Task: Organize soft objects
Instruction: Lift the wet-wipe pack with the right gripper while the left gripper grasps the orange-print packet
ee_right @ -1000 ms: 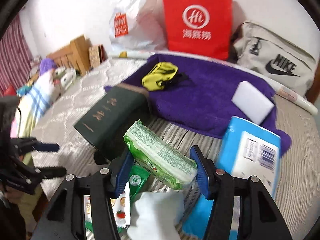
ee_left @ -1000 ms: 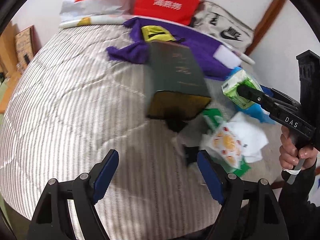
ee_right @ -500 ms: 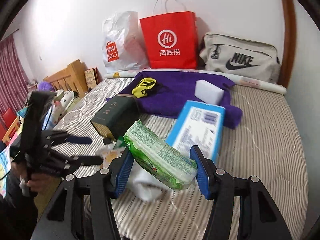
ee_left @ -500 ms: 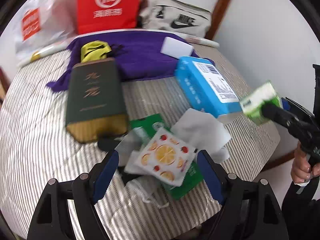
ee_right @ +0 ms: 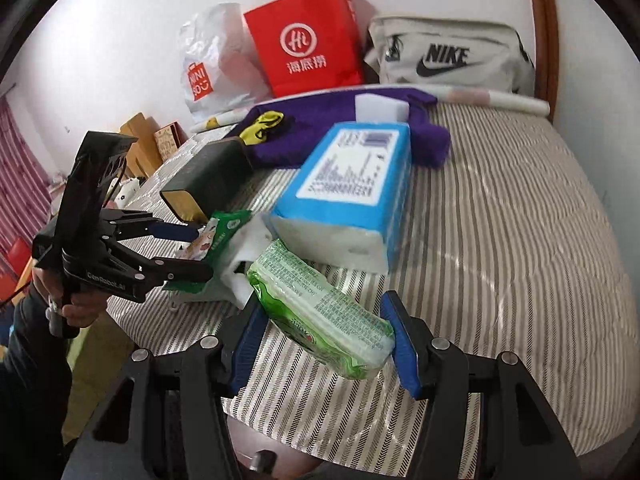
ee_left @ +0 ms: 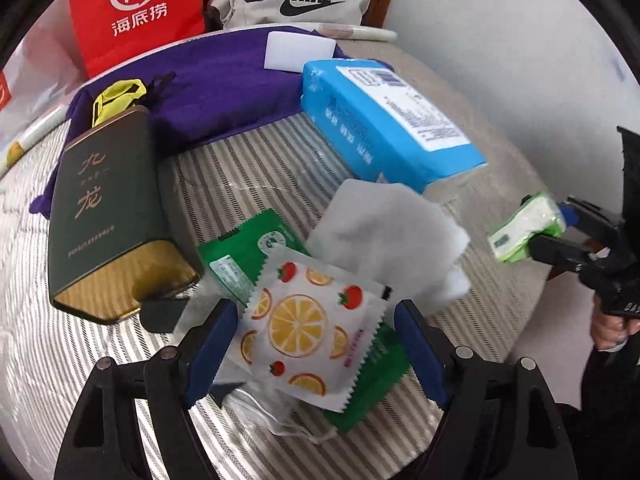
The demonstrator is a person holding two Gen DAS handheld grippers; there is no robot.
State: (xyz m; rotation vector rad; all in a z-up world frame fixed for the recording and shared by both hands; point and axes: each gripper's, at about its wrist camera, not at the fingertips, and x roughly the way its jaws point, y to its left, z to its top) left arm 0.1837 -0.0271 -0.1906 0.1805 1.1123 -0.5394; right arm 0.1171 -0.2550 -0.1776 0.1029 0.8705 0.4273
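My right gripper (ee_right: 324, 340) is shut on a green tissue pack (ee_right: 320, 312), held off the striped bed (ee_right: 500, 240) near its front edge. The left wrist view shows that pack (ee_left: 524, 232) at the far right in the right gripper (ee_left: 552, 240). My left gripper (ee_left: 316, 348) is open, low over a pile of sachets. A white fruit-print sachet (ee_left: 304, 320) lies between its blue pads (ee_left: 212, 344) on a green sachet (ee_left: 248, 248), and the pads do not press on it. A white soft pad (ee_left: 384, 232) lies just beyond. From the right wrist, the left gripper (ee_right: 196, 250) shows at the left.
A blue tissue pack (ee_left: 384, 120) lies behind the pile and a dark green box (ee_left: 108, 208) to its left. Farther back a purple towel (ee_left: 208, 80) bears a white sponge (ee_left: 298, 50) and a yellow pouch (ee_left: 116, 96). A red bag (ee_right: 304, 48) and a grey bag (ee_right: 448, 56) lean on the wall.
The left gripper has swung from bare bed over onto the sachet pile and rolled. The right gripper has carried the green pack away from the pile toward the bed's edge.
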